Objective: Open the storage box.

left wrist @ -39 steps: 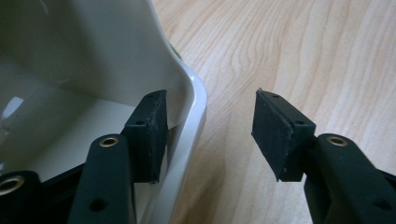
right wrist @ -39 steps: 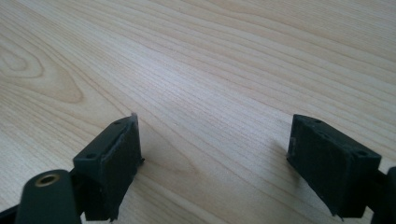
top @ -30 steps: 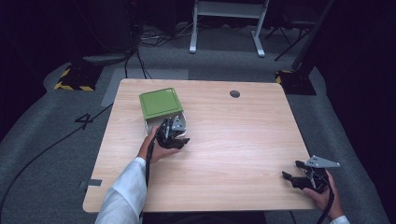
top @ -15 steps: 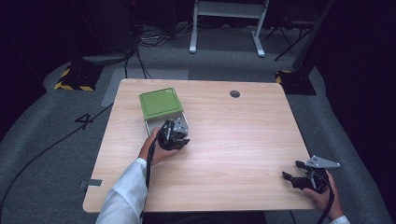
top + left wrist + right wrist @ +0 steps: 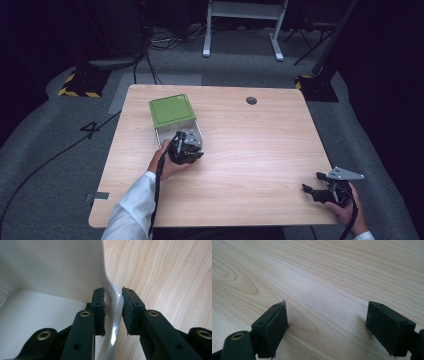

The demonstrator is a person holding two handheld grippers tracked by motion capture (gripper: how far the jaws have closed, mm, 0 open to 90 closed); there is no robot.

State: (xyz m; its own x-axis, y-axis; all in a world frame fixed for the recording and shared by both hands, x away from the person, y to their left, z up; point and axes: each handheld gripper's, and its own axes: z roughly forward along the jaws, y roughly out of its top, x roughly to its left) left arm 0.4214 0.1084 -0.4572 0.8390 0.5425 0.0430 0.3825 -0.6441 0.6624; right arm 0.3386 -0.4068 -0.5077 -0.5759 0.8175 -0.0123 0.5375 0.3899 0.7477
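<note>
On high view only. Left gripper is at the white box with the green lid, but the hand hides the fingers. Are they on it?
Observer: The left gripper straddles a wall of the white box, with one finger inside and one outside.
Operator: Clamped?
Observer: The outer finger touches the wall. A thin dark gap shows beside the inner finger, so I can't call it shut.
Operator: Anything in the box?
Observer: The stretch of box floor that shows in the left gripper view is bare white.
</note>
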